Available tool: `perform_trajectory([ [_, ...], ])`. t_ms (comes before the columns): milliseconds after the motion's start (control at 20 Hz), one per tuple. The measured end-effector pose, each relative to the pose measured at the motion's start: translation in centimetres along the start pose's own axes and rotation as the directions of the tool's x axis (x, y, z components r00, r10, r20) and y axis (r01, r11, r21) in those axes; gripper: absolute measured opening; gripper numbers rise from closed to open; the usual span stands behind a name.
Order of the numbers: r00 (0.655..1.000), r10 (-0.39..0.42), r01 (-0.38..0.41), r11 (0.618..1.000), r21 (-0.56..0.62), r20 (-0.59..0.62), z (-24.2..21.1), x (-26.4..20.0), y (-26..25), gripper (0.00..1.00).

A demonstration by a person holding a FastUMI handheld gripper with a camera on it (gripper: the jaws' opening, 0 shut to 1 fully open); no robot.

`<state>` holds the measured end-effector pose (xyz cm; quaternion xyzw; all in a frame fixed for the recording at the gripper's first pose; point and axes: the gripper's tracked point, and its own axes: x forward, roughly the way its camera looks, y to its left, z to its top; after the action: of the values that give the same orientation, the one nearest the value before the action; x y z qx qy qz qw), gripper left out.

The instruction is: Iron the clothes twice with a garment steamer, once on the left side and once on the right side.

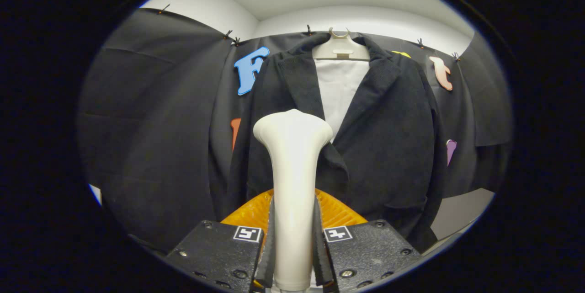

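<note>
Steamer, smooth cream plastic with a flared head, is pinched upright between the gripper fingers, its head aimed at the jacket just beyond, likely so steam reaches the cloth. Jacket is dark, nubby fabric, hung open on a pale hanger over a white lining, ridged orange piece below.

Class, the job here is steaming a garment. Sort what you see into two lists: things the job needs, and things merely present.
Needed: white plastic garment steamer, clamped between the tongs; dark corduroy jacket on a cream plastic hanger.

Merely present: orange ribbed plastic piece behind the steamer; white cloth inside the jacket's opening.
</note>
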<state>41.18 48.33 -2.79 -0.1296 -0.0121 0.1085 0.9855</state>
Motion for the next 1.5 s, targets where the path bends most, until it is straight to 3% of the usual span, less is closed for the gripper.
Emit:
perform_trajectory([
  [550, 0.976, -0.021, 0.015, 1.0, -0.026, -0.218, -11.5, -2.4, -0.3, 0.36],
  [800, 0.957, 0.0, -0.012, 0.999, -0.042, -0.291, -15.5, -3.5, 0.7, 0.36],
  [1100, 0.906, 0.0, -0.018, 0.999, -0.039, -0.423, -21.7, -5.7, 0.4, 0.36],
  [1250, 0.851, 0.027, -0.033, 0.999, -0.002, -0.524, -25.1, -8.2, 0.3, 0.36],
  [1500, 0.858, 0.04, -0.014, 0.998, 0.055, -0.513, -24.1, -13.6, -2.0, 0.36],
])
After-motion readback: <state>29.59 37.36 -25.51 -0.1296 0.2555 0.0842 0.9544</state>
